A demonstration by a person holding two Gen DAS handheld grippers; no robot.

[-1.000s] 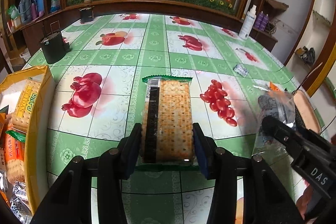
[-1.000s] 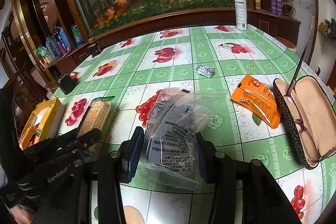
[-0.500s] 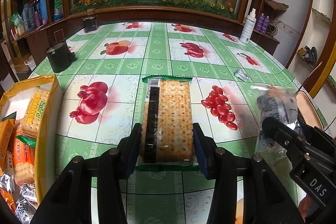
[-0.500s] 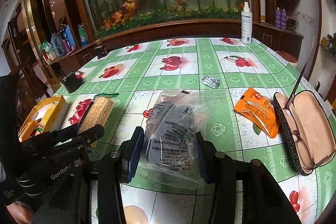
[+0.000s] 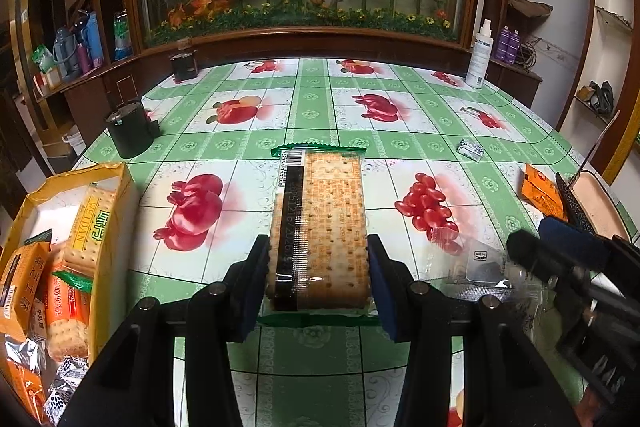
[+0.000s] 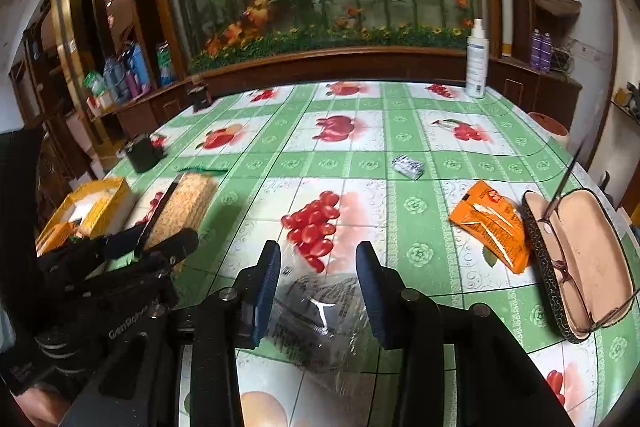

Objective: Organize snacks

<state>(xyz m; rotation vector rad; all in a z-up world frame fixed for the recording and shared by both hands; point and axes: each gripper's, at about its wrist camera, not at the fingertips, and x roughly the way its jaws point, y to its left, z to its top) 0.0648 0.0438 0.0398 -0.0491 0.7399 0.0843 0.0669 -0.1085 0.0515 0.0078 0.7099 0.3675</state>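
Observation:
My left gripper [image 5: 318, 267] is shut on a long clear-wrapped cracker pack [image 5: 320, 223], held level above the green fruit-print tablecloth; it also shows in the right wrist view [image 6: 184, 207]. The yellow snack box [image 5: 104, 227] with several packs stands at the left. My right gripper [image 6: 316, 287] is open, its pads apart over a clear bag of dark snacks [image 6: 316, 311] that lies on the table below them. The bag also shows in the left wrist view [image 5: 476, 267].
An orange snack packet [image 6: 492, 223] and an open glasses case [image 6: 580, 259] lie at the right. A small silver wrapped candy [image 6: 408, 165] lies mid-table. Two black tins [image 5: 130, 133] stand at the left, and a white spray bottle [image 5: 478, 57] at the far edge.
My right gripper has let go of the clear bag, which has dropped onto the table, and the gripper has lifted. My left gripper has risen slightly, still holding the crackers.

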